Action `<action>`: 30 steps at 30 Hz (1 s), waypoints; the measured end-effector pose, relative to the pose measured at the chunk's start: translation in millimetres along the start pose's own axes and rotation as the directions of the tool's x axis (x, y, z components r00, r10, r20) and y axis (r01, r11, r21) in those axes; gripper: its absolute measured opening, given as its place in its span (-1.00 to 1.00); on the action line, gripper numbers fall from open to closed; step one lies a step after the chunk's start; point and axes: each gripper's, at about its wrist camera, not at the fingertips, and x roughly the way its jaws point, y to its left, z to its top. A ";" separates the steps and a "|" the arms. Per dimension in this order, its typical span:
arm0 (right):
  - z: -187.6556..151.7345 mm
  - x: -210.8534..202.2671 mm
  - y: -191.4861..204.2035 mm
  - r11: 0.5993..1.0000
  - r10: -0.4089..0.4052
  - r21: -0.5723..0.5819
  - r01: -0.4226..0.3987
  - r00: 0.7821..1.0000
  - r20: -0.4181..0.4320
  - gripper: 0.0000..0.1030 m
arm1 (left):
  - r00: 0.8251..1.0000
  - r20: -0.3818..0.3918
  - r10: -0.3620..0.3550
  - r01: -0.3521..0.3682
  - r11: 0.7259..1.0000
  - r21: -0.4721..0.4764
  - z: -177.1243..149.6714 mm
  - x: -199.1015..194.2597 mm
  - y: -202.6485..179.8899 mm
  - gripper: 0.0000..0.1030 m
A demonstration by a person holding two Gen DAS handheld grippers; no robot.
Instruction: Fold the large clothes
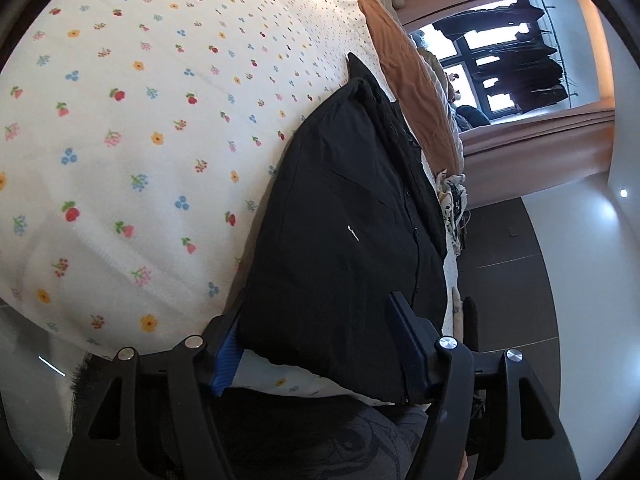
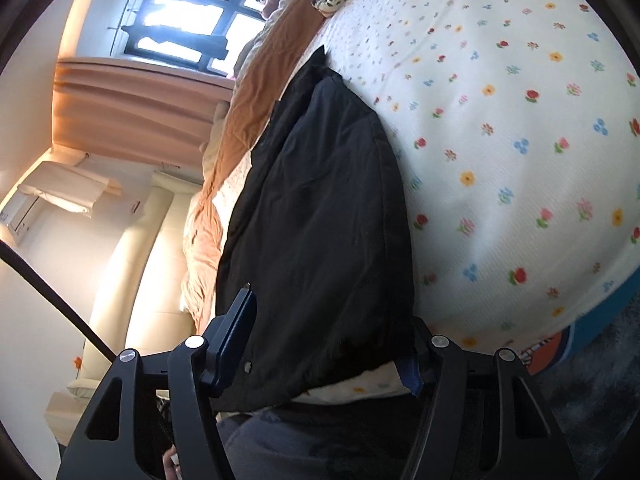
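Both sets of jaws grip the black jacket (image 1: 344, 220) (smooth, folded) on the floral bedspread (image 1: 120, 140).

Setting: a home bedroom. A bed carries a white bedspread (image 1: 140, 128) printed with small flowers, with an orange blanket (image 1: 404, 68) bunched along its far edge. Peach curtains (image 2: 132, 108) frame a dark-barred window (image 2: 188, 32) at 11 o'clock in the right wrist view. A cream padded headboard (image 2: 136, 248) stands at 8 o'clock.
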 end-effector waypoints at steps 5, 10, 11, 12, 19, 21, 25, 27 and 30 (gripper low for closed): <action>-2.0 6.6 -5.3 0.999 -0.048 0.018 0.047 0.999 0.020 0.05 | 1.000 0.023 0.017 -0.016 1.000 -0.020 0.6 7.2 -0.9 0.28; -3.8 1.1 -15.7 0.986 -0.123 0.120 0.113 0.989 0.078 -0.49 | 0.993 0.074 0.093 -0.088 0.994 -0.063 1.5 0.7 2.4 -0.21; -5.1 -0.8 -13.7 0.985 -0.142 0.114 0.133 0.986 0.084 -0.62 | 0.991 0.078 0.110 -0.105 0.992 -0.070 0.4 -0.9 4.1 -0.45; -6.8 -2.2 -12.5 0.984 -0.150 0.110 0.140 0.985 0.089 -0.67 | 0.989 0.080 0.128 -0.122 0.990 -0.074 -0.7 -2.5 6.2 -0.54; -13.1 -23.5 15.3 0.995 -0.086 0.071 0.077 0.987 0.134 -0.96 | 0.988 0.133 0.079 -0.074 0.996 -0.043 -7.1 -26.7 -8.2 -0.76; -14.4 -31.3 27.6 0.998 -0.060 0.042 0.054 0.987 0.149 -0.96 | 0.986 0.154 0.069 -0.068 0.998 -0.009 -9.7 -36.9 -22.2 -0.76; -22.9 -53.5 47.1 1.000 -0.019 0.000 0.019 0.985 0.170 -0.96 | 0.981 0.191 0.029 -0.033 0.999 0.019 -16.8 -64.3 -39.0 -0.76; -29.4 -66.7 55.1 1.000 0.000 -0.016 0.003 0.985 0.174 -0.96 | 0.978 0.208 0.003 -0.009 1.000 0.028 -21.4 -79.7 -44.4 -0.76; -35.6 -88.4 55.7 0.999 0.025 -0.039 -0.018 0.983 0.180 -0.96 | 0.973 0.228 -0.043 0.035 0.999 0.042 -29.6 -101.5 -54.2 -0.77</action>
